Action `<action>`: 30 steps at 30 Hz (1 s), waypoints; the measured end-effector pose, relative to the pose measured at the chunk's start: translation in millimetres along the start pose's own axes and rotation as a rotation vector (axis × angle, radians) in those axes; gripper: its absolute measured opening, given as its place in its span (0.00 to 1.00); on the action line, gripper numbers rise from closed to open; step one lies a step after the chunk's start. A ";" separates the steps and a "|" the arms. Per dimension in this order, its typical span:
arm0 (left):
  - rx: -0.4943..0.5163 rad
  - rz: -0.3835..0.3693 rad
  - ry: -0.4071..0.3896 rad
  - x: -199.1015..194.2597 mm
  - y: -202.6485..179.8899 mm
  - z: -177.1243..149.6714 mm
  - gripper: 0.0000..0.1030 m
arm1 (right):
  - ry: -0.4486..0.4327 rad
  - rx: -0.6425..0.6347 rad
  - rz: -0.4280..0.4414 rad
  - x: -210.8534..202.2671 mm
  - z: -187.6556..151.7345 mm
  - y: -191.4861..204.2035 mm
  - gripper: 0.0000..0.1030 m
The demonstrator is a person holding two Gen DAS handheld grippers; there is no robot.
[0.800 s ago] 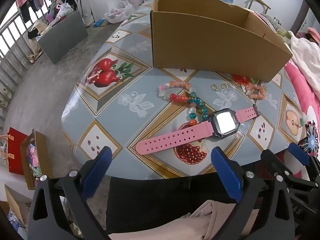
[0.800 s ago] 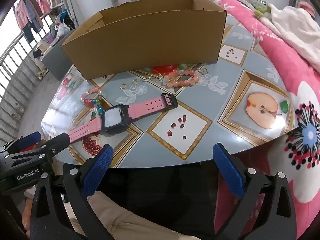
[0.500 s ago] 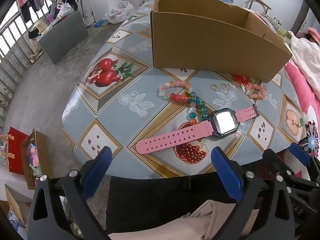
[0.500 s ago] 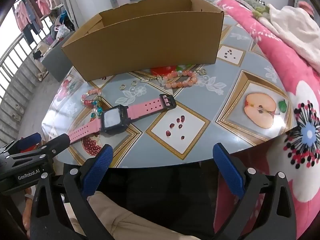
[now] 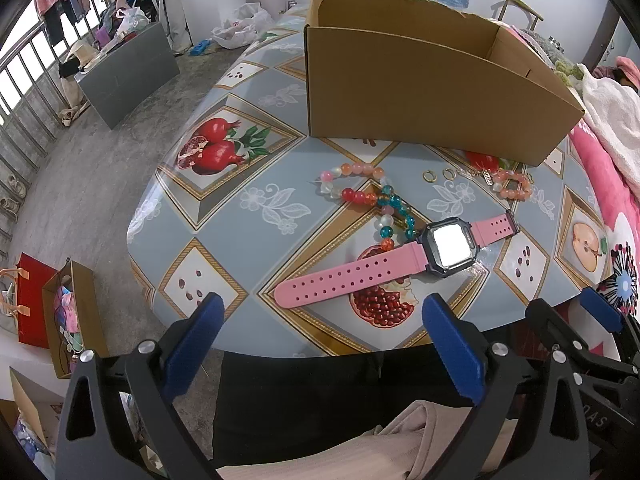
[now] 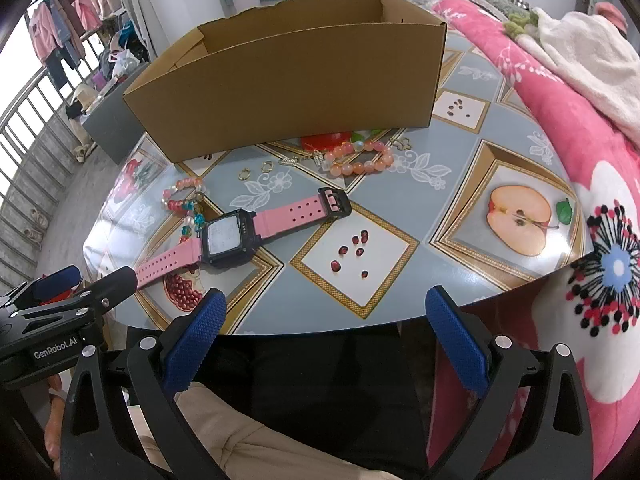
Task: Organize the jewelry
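Left gripper [image 5: 320, 332], right gripper [image 6: 326, 330]: jaws wide apart, empty, angled downward.

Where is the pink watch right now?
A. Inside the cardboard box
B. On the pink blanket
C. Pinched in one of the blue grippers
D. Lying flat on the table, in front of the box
D. The pink watch lies stretched out on the table in front of the cardboard box, and both the left gripper and the right gripper are open with nothing between their fingers.
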State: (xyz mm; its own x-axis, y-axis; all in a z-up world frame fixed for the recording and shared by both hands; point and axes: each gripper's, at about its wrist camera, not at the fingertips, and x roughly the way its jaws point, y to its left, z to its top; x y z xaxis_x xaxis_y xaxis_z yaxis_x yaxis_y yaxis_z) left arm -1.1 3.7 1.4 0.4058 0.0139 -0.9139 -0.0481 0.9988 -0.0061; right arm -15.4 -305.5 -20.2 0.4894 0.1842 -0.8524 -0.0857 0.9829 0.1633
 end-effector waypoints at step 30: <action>-0.001 -0.001 -0.005 -3.2 -1.1 -1.2 0.95 | -0.005 0.008 -0.001 -1.1 1.8 0.2 0.93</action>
State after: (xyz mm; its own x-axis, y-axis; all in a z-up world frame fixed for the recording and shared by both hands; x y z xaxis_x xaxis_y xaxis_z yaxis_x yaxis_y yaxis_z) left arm -3.5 2.5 3.9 0.4101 0.0132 -0.9120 -0.0485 0.9988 -0.0074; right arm -14.4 -305.5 -18.3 0.4941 0.1830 -0.8499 -0.0781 0.9830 0.1663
